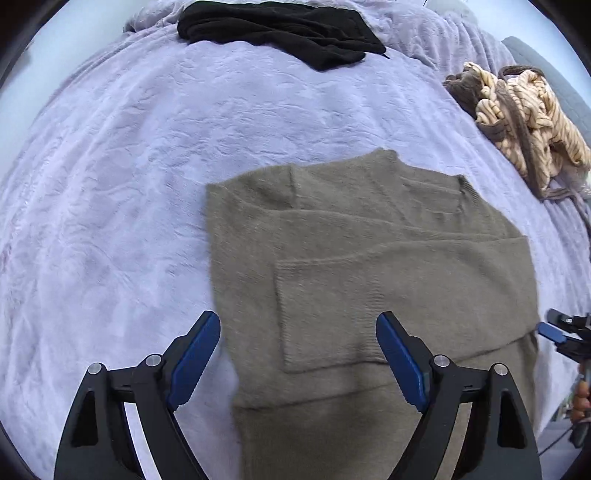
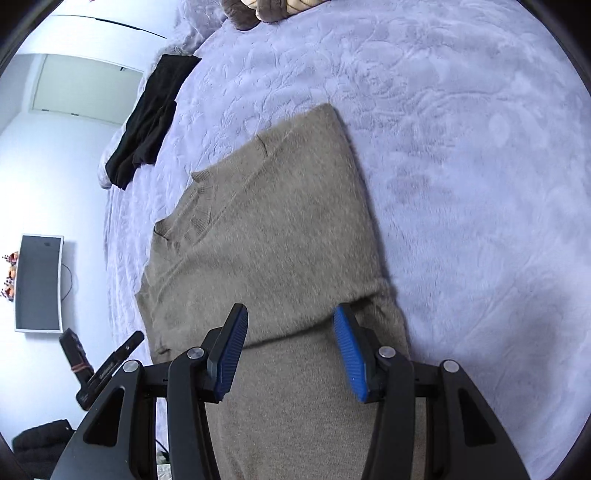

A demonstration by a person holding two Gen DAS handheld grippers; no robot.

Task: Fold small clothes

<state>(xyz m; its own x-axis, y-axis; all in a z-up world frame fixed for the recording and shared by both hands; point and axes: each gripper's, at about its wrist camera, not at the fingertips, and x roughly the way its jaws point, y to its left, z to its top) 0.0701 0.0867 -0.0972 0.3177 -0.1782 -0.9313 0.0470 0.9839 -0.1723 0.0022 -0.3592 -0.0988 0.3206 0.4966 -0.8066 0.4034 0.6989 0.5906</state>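
Olive-grey knit sweater [image 1: 369,266] lies flat on the lavender plush blanket [image 1: 129,184], partway folded: sleeves look brought in across the body, neckline at the far end, hem toward the grippers. Left gripper [image 1: 298,354] hangs over the near left edge, jaws spread wide, nothing between the blue pads [image 1: 194,358] – released, no cloth pinched. Right gripper [image 2: 291,345] sits above the lower body of the sweater, jaws about half apart; fabric shows behind the gap but the pads don't seem to bite it, so reads as released too. In the left wrist view, the tip of the right gripper peeks in at the far right edge.

Handling, as a judgement: soft, fuzzy knit, light-to-medium weight, zero stiffness – it'll sag and drape the moment it's lifted, and layers may slide vs. each other. Plush blanket underneath prob. grips the knit a bit, so dragging could bunch it. Best hold: pinch both layers at the hem corners, one gripper per side, then carry hem up toward the neckline for the next fold. Pinch deep enough or the top layer alone comes up.

Elsewhere: black garment [image 1: 280,31] at the far end of the bed, striped tan-and-brown garment [image 1: 524,118] heaped at far right, both well apart from the sweater. A monitor [image 2: 38,284] on the wall, left in the right wrist view.
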